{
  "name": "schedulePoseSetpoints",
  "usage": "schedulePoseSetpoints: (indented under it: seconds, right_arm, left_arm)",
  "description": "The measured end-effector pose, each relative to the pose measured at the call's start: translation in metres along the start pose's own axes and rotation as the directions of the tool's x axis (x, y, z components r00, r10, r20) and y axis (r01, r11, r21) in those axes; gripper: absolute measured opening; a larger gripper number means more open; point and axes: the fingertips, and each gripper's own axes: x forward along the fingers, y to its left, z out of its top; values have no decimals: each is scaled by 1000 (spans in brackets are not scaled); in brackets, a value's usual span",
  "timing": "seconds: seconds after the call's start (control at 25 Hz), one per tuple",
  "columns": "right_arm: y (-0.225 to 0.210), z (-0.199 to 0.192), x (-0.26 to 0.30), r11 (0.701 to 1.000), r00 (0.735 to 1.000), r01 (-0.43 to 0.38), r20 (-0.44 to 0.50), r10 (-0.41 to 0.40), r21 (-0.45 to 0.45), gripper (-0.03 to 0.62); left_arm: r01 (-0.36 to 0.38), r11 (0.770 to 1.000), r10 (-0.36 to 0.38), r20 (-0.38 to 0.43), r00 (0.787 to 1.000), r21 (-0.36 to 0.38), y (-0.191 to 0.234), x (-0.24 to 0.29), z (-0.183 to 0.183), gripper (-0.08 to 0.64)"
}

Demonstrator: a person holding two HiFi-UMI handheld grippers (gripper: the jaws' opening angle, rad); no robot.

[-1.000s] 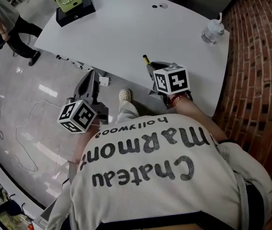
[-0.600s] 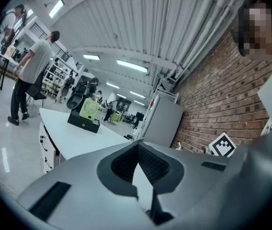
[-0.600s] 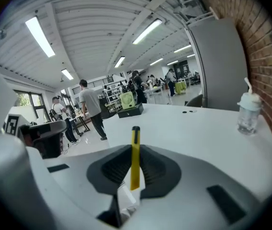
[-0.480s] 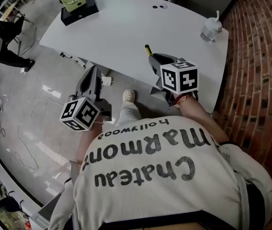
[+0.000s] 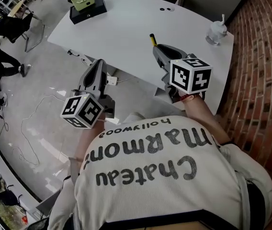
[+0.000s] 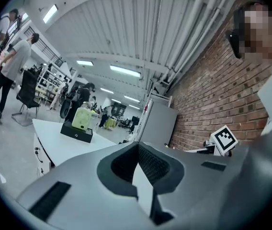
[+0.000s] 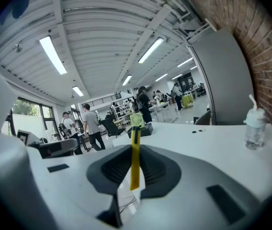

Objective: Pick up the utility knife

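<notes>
The right gripper has its jaws nearly closed and clamped on the utility knife; the knife is off the table, in the air above the table's near edge, toward its right-hand end; in the right gripper view the yellow handle runs straight out between the dark ribbed pads, with the dark end sticking out ahead of the jaw tips. The left gripper hangs beyond the table's near left edge, over the floor; its jaws stand only slightly apart and nothing is between them.

The pick-up looks all but done; the step in hand seems to be carrying the knife clear of the table. To do it well, I would judge the main thing is steady pressure; the handle is slim and smooth-looking, and the pads seem to hold it along a narrow strip, so any slackening could let it swivel or slip forward. Lifting straight up without rolling the wrist would stop the long free end from swinging; jerks are best avoided for the same reason. Whether the blade is out cannot be told from these views, so the dark end is best pointed away from the body and from the left gripper. The fan on its black box at the far left corner and the cup at the far right edge are well apart from the knife, so neither gets in the way.
</notes>
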Motion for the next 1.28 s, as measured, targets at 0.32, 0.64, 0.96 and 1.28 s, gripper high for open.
schedulePoseSetpoints:
  seconds: [0.32, 0.64, 0.96, 1.28]
  right_arm:
    - [19, 47, -10, 999, 984, -43, 174, 45, -10, 55]
    - [32, 63, -19, 999, 954, 24, 299, -9, -46, 55]
    - [54, 58, -20, 993, 953, 99, 294, -77, -61, 55]
    - [67, 53, -10, 989, 956, 139, 269, -119, -54, 55]
  left_arm:
    - [21, 993, -28, 55, 998, 120, -7, -1, 34, 2]
    - [46, 984, -63, 94, 994, 174, -7, -9, 51, 2]
    - [87, 980, -100, 65, 993, 178, 4, -22, 66, 2]
    - [115, 978, -124, 42, 991, 172, 16, -27, 73, 2]
